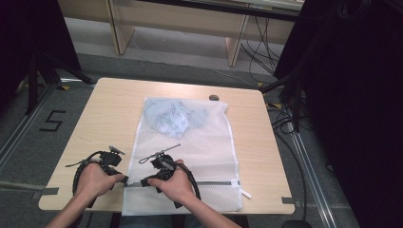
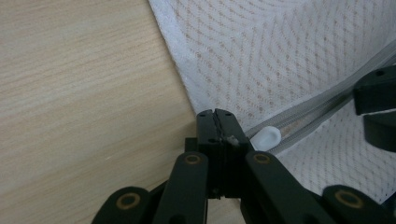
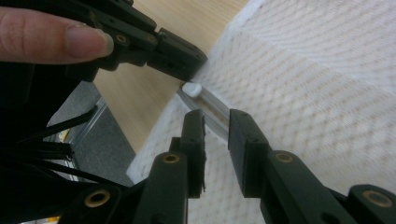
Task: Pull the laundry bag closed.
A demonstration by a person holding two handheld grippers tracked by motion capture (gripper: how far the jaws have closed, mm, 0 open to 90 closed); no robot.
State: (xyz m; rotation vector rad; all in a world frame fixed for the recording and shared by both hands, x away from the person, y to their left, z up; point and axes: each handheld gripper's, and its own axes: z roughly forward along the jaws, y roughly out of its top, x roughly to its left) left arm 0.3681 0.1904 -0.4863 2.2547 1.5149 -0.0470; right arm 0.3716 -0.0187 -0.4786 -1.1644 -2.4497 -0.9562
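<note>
A white mesh laundry bag (image 1: 199, 142) lies flat on the wooden table (image 1: 107, 109), with pale blue clothes (image 1: 173, 116) inside its far end. A grey zipper (image 1: 214, 182) runs across its near end. My left gripper (image 1: 124, 179) is shut on the bag's left edge (image 2: 187, 88), right beside the white zipper pull (image 2: 266, 137). My right gripper (image 3: 215, 122) is open, its jaws astride the zipper (image 3: 212, 105) just short of the pull (image 3: 191, 88). Seen from the right gripper view, the left gripper (image 3: 189, 65) is held by a hand with a finger (image 3: 51, 37) along it.
A small dark object (image 1: 214, 98) sits near the table's far edge. Bare wood lies left and right of the bag. Black stands (image 1: 40, 71) and cables (image 1: 285, 118) flank the table on the floor.
</note>
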